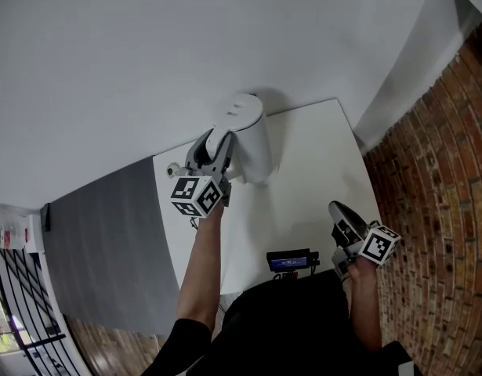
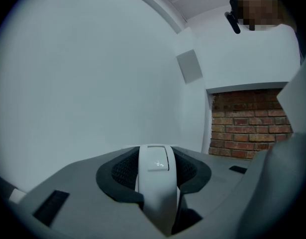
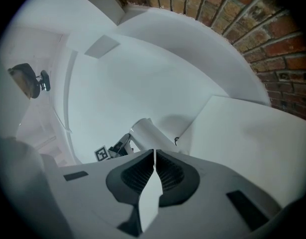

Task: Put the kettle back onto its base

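The white kettle [image 1: 248,135] is by the far edge of the white table [image 1: 319,171], nearer the far left corner. I cannot tell if it sits on the table or hangs just over it. I cannot make out a base under it.

The left gripper [image 1: 217,153] has the kettle by its handle. In the left gripper view the 2 dark pads [image 2: 124,171] press on both sides of the white handle [image 2: 155,193]. A small button [image 2: 157,162] sits on top of the handle. The gripper points level, and a white wall [image 2: 93,83] is behind it.

The right gripper [image 1: 340,214] is near the right edge of the table, well apart from the kettle. In the right gripper view its jaws are pressed together with nothing in them [image 3: 153,171]. That view looks across the table [image 3: 252,143] to the kettle [image 3: 150,132], and the left gripper [image 3: 118,147] is beside the kettle.

A small black box [image 1: 291,261] with a blue screen sits at the near edge of the table, between the 2 arms. A brick wall [image 1: 436,171] stands to the right of the table
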### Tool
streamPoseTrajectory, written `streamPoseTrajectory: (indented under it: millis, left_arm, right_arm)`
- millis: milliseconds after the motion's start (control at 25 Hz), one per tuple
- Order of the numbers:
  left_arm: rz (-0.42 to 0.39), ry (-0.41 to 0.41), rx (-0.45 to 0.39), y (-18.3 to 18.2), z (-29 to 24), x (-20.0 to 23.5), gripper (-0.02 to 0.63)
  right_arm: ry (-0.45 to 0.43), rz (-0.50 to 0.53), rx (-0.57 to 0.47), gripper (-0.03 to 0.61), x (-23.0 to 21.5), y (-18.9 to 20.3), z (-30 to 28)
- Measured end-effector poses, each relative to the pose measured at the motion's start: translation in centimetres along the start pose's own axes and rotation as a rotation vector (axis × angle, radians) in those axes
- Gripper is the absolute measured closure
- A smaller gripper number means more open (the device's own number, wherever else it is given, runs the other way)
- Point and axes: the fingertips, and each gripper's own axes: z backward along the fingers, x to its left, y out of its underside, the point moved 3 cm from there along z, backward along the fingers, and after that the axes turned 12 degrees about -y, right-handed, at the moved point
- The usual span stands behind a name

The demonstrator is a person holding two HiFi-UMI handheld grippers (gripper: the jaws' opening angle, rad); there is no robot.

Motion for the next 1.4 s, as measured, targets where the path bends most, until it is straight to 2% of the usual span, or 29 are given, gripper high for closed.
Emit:
streamPoseTrajectory:
  millis: [360, 1200, 1400]
  left_arm:
    - [0.005, -0.026, 0.011, 1.2, -0.8, 0.1, 0.433]
    - [-0.1, -0.018, -0.048, 2.5, 1.1, -2.6, 0.433]
    - [-0.101, -0.011, -0.064, 3.0, 1.7, -2.5, 0.433]
  right_arm:
    - [-0.003, 0.002, 0.001, 0.56, 0.1, -0.3, 0.0]
    - [-0.009, -0.004, 0.009, 0.56, 0.1, 0.5, 0.5]
    - [-0.019, -0.006, 0.017, 0.56, 0.2, 0.6, 0.5]
